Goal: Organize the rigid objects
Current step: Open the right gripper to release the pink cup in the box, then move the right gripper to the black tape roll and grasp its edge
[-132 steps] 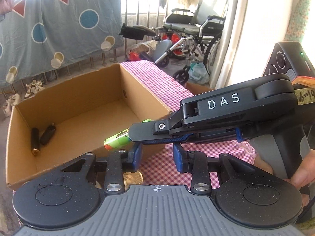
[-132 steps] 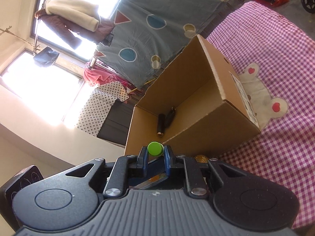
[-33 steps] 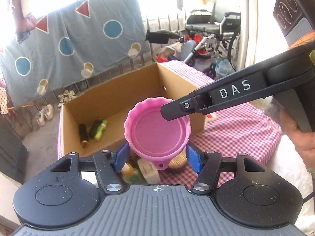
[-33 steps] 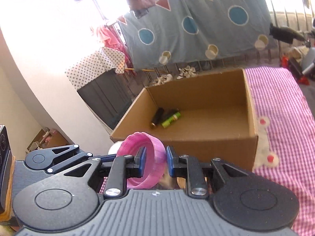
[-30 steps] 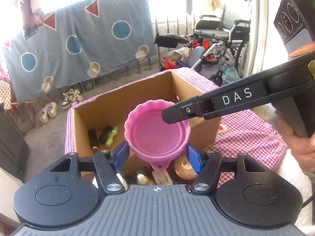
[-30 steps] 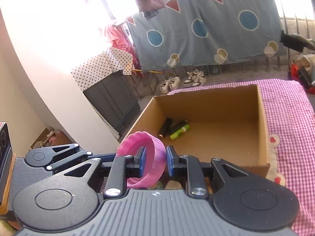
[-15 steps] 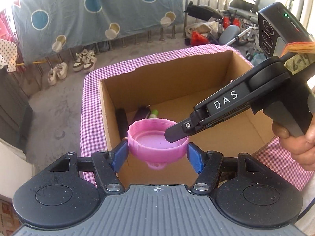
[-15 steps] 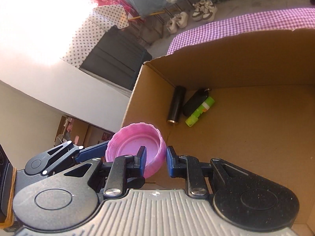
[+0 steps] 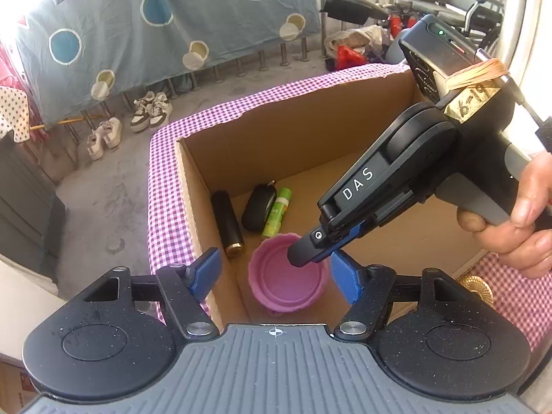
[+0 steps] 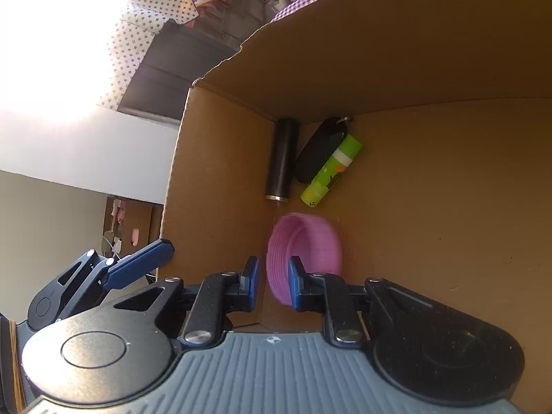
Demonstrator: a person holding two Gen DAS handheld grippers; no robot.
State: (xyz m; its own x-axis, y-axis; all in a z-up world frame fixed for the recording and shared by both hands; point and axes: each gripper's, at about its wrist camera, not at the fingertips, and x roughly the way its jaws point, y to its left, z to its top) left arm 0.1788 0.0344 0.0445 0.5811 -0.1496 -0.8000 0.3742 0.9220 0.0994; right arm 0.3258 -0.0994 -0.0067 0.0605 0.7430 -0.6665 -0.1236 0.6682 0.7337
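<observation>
- Pink lid (image 9: pixel 288 281): inside the cardboard box (image 9: pixel 303 138), low over its floor near the left wall, rim turned up. Whether it rests on the floor or hangs just above it cannot be told.
- Right gripper (image 10: pixel 270 281): clenched on the wall of the pink lid, one pad inside the rim and one outside. Seen from the left wrist view, its tip reaches down into the lid.
- Left gripper (image 9: pixel 276 272): jaws opening, standing clear on either side of the lid with a gap at each pad; it bears none of the load.
- Step in hand, by my judgement: depositing the lid in the box, with the left side already let go.
- Next move calls for the right jaws to part and the tool to lift straight out, so the rim is not dragged along.
- Already in the box, near the far left corner: black cylinder (image 10: pixel 281 158), dark fob (image 10: pixel 319 150) and green tube (image 10: pixel 331 170), lying side by side just beyond the lid.
- Hard to make out: the lid's underside and its contact with the floor; the box's near wall is hidden behind the gripper bodies; the lid's edge is blurred in the right wrist view.
- A gold object (image 9: pixel 477 288) outside the box is partly cut off; not identifiable.
</observation>
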